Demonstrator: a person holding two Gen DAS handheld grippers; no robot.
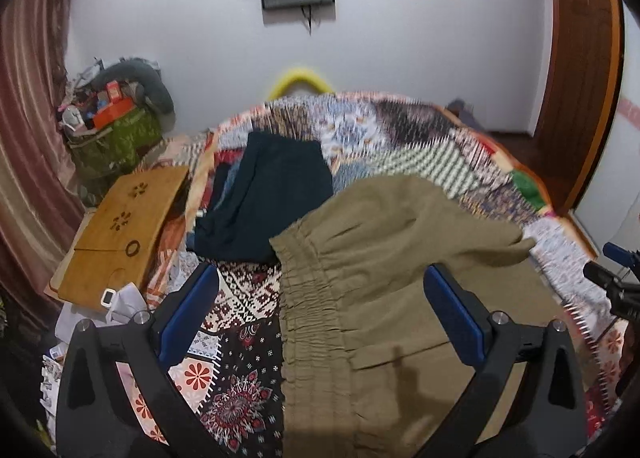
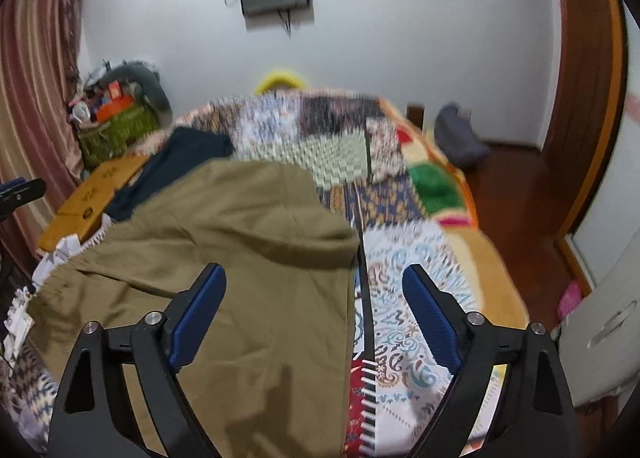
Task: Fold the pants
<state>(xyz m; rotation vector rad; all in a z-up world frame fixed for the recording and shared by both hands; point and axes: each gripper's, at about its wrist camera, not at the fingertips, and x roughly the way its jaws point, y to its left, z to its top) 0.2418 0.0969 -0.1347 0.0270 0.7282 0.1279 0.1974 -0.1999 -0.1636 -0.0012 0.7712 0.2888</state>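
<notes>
Olive-green pants point(image 1: 380, 250) lie on a patchwork quilt point(image 1: 248, 306), with a layer folded over toward me; the gathered elastic waistband point(image 1: 308, 298) runs down the left side. My left gripper point(image 1: 320, 278) is open and empty, its jaws straddling the waistband from above. In the right wrist view the pants point(image 2: 240, 242) fill the left half, their right edge running down the middle. My right gripper point(image 2: 314, 278) is open and empty above that edge. The right gripper's tip shows at the far right of the left view point(image 1: 612, 282).
A dark navy garment point(image 1: 272, 185) lies on the quilt behind the pants. A wooden lap desk point(image 1: 116, 230) sits at the bed's left edge, with a full green bag point(image 1: 116, 137) beyond it. A wooden floor point(image 2: 520, 193) and door lie to the right.
</notes>
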